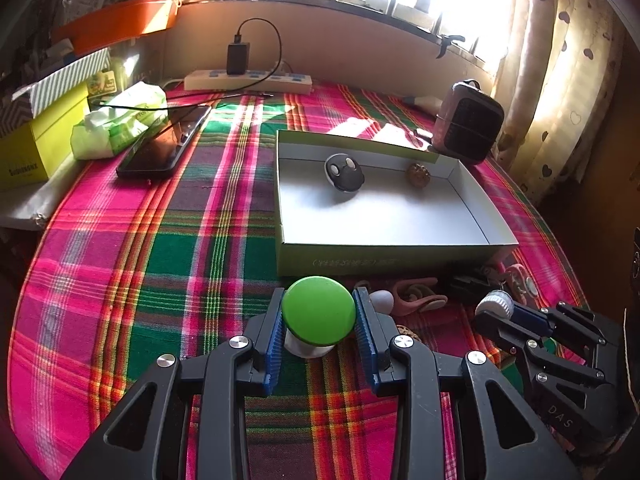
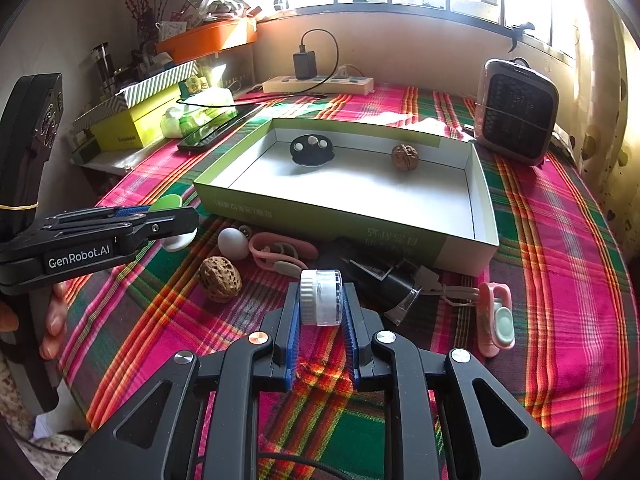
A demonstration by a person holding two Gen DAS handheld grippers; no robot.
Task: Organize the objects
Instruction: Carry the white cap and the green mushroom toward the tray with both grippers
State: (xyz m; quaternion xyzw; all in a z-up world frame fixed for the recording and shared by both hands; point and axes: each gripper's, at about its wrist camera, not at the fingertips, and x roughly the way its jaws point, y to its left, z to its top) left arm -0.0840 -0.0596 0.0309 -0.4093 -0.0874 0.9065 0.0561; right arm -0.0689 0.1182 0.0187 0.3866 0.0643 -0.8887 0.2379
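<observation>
My left gripper (image 1: 319,314) is shut on a green-capped knob with a white base (image 1: 319,310), its blue pads pressing the cap from both sides, just in front of the open box (image 1: 380,250). My right gripper (image 2: 320,304) is shut on a small clear jar with a ribbed white lid (image 2: 320,298). That jar (image 1: 496,303) and the right gripper (image 1: 490,314) also appear low on the right in the left wrist view. Inside the box (image 2: 360,184) lie a black round remote (image 2: 312,150) and a walnut (image 2: 405,157).
Loose on the plaid cloth before the box are a second walnut (image 2: 221,279), a white ball (image 2: 233,243), pink earphones (image 2: 280,252), a black object (image 2: 384,280) and a pink case (image 2: 496,320). A heater (image 2: 516,116), a power strip (image 2: 318,85) and a phone (image 1: 160,148) stand behind.
</observation>
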